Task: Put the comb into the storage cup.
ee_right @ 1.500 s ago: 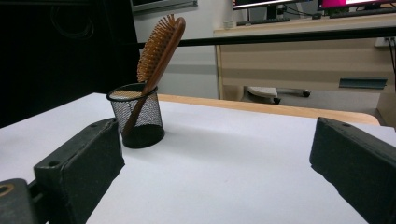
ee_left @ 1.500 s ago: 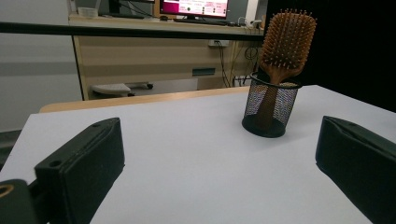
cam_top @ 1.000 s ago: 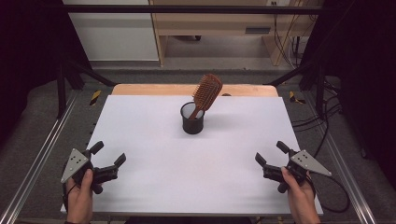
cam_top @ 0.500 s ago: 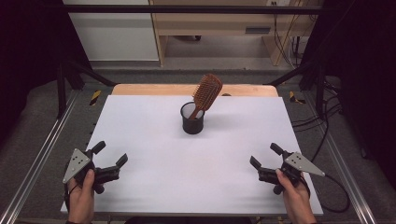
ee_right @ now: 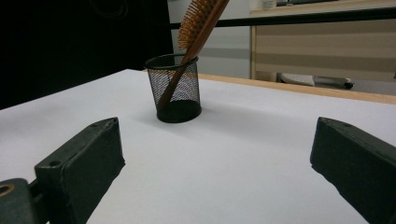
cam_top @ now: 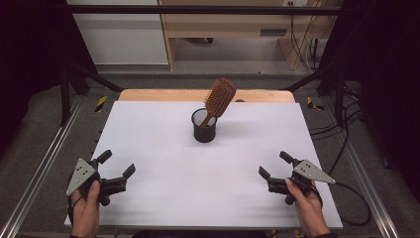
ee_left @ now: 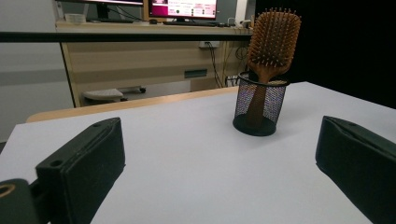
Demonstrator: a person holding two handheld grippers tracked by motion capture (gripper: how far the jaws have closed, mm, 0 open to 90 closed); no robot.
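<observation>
Surface: white table top [cam_top: 163,148], flat, wooden strip along its far edge. Metal rails L and R of it, grey floor around. Room beyond: white cabinet [cam_top: 119,32] back L, wooden desk [cam_top: 233,25] back centre, cables back R. Left gripper view also catches monitors [ee_left: 182,7] on that desk.

Left hand [cam_top: 85,210] at near L corner of table, forearm coming up from bottom edge, knuckles out. Left gripper [cam_top: 117,166] low over the top, pointing fwd and inward, grey plate on top. Jaws spread wide, nothing between them. In its own view the mesh cup [ee_left: 259,107] sits ahead of the jaws, over toward the R jaw, well apart.

Centre-far: cup [cam_top: 204,125] stands upright on the table, black. Hairbrush [cam_top: 220,98] stands in it handle-down, head leaning R in high view, bristles facing camera.

Right hand [cam_top: 306,203] at near R edge, gripping from behind. Right gripper [cam_top: 275,165] points fwd and inward, cable trailing off R. Jaws released, wide, holding nothing. In its own view cup [ee_right: 176,88] is ahead, nearer the L jaw, well apart; brush [ee_right: 198,23] leans up and R out of it.

Vs half a sec ago: left gripper about same spot. Right gripper slid slightly inward/nearer. Cup and brush unmoved. Jaw gaps unchanged.
</observation>
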